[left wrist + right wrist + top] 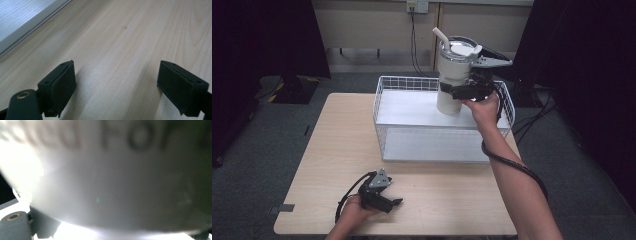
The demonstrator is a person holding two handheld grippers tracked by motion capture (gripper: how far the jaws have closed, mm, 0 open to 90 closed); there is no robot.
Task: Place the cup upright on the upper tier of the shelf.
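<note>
A tall white tumbler [452,75] with a clear lid and a white straw is held upright over the white wire basket [384,125]. My right gripper [464,91] is shut on the tumbler's lower body, with the cup's base just above the basket floor. In the right gripper view the tumbler's white wall [112,182] looms very close and blurred, with dark lettering near the top. My left gripper [389,202] rests near the table's front edge, open. Its two black pads [62,82] stand wide apart over bare wood with nothing between them.
The basket sits on the far half of the light wooden table [332,150], and its white base edge [22,27] shows at the upper left of the left gripper view. A black cable [512,165] trails along the right forearm. Dark curtains flank the room.
</note>
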